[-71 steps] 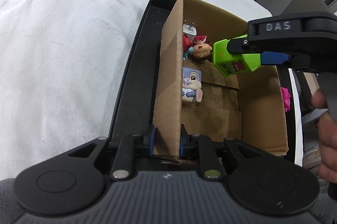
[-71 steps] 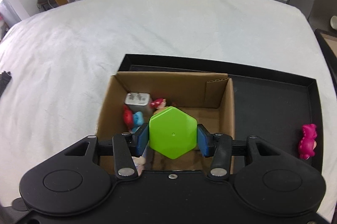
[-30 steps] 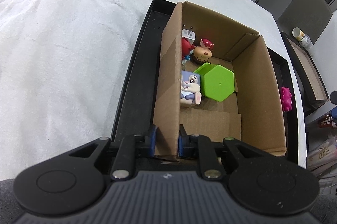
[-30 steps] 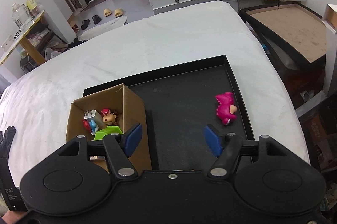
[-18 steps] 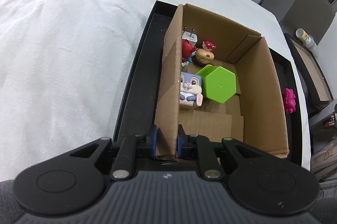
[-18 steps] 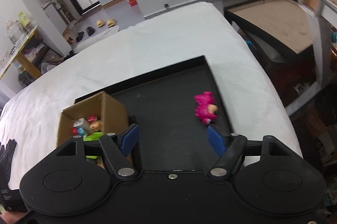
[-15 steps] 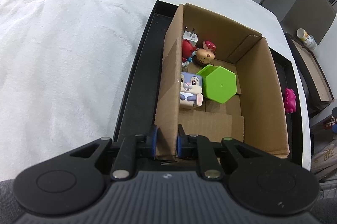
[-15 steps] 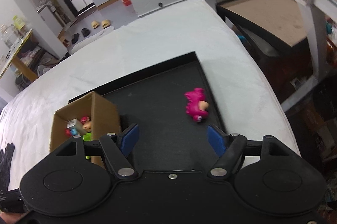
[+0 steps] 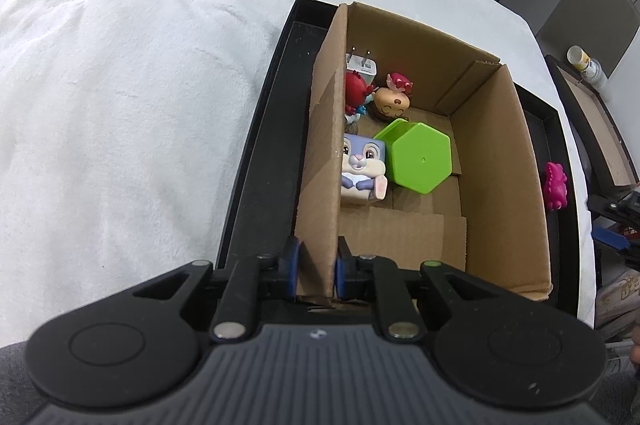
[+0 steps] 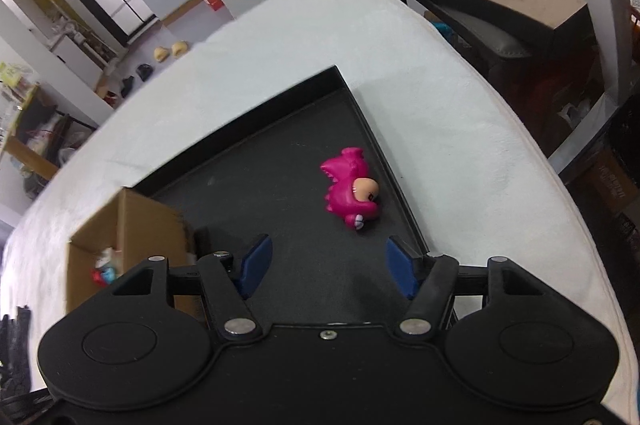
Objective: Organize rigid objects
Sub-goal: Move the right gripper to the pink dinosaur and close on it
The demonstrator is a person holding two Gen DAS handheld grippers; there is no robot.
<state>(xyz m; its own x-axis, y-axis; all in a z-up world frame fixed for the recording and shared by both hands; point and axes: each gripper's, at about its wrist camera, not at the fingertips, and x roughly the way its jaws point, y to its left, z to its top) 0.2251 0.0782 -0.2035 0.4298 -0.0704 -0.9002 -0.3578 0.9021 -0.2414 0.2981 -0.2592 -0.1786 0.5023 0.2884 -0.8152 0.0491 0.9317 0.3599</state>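
The right tongs [image 10: 326,267] are spread wide and hold nothing, and the thing they face is the small magenta plastic dinosaur figure [image 10: 353,194], which lies on its side on the shallow black tray [image 10: 256,165]. From these tongs the figure is ahead and slightly toward the right finger, not touching either blue pad, and it rests just beside the right rim of the tray. Its long axis seems to run obliquely, from far-left to near-right, so it is not square to the opening of the tongs; I judge that a small turn of the wrist, or a grasp across the narrow body, is needed before closing. The near rim may hinder the right finger. The left tongs [image 9: 316,267] are pressed together on the near wall of the brown cardboard box [image 9: 496,153], pinching it, so this hand is occupied. From the left tongs the same figure [image 9: 557,186] is far to the right, beyond the opposite wall of the box, therefore the right hand is clearly the nearer one. Inside the box lie a green hexagonal plastic container [image 9: 419,158] and a blue rabbit figure [image 9: 363,169], among other small toys.
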